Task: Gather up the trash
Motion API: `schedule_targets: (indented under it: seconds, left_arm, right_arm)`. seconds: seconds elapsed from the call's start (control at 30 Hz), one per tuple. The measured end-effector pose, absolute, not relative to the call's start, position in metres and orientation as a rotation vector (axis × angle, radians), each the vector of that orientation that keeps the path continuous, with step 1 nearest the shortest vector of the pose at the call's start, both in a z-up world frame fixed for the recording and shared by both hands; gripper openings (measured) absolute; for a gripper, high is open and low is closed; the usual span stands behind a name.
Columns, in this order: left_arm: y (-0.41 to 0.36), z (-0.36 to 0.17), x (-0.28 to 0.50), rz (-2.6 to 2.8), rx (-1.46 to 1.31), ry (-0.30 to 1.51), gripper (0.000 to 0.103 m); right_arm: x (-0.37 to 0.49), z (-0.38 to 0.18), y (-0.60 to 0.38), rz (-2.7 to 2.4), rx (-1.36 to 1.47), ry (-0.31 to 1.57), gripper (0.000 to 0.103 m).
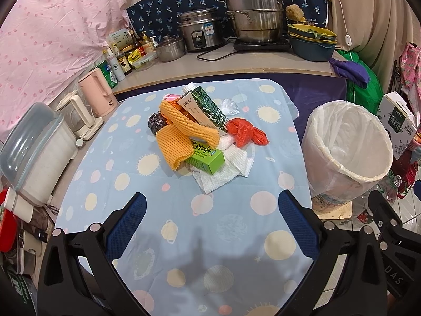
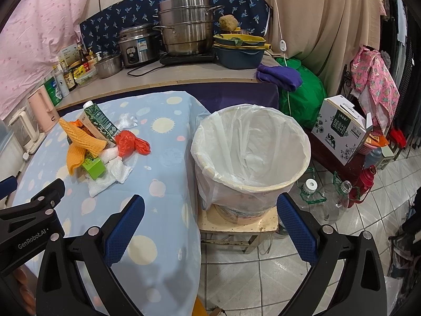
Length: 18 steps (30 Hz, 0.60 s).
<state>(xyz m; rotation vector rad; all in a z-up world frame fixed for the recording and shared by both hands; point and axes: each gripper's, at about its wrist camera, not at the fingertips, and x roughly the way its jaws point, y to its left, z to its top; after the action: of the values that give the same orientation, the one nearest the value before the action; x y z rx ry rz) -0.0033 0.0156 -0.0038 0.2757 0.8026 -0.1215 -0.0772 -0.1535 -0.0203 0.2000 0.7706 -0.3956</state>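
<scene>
Your left gripper [image 1: 210,226] faces the trash pile [image 1: 200,137] straight ahead, mid-table; the pile sits up and left of your right gripper [image 2: 210,226]. Left is probably the nearer arm. The lined bin [image 2: 252,184] stands just beside the table's right edge, ahead of the right gripper. Both grippers are spread wide, empty, touching nothing.

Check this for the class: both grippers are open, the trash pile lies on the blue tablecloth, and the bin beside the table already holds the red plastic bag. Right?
Not quite. The red plastic bag lies on the tablecloth with the pile; the bin holds only its liner, as the right wrist view shows. The rest stands.
</scene>
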Motion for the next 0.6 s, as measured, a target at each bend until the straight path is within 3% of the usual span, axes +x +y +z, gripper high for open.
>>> schedule_targets:
  seconds: [0.6]
  left_arm:
    - [0.019, -0.0022, -0.0016, -0.122, 0.273, 0.808, 0.096]
  right_arm:
    - [-0.0755, -0.0199, -0.153, -0.397, 0.198, 0.773, 0.096]
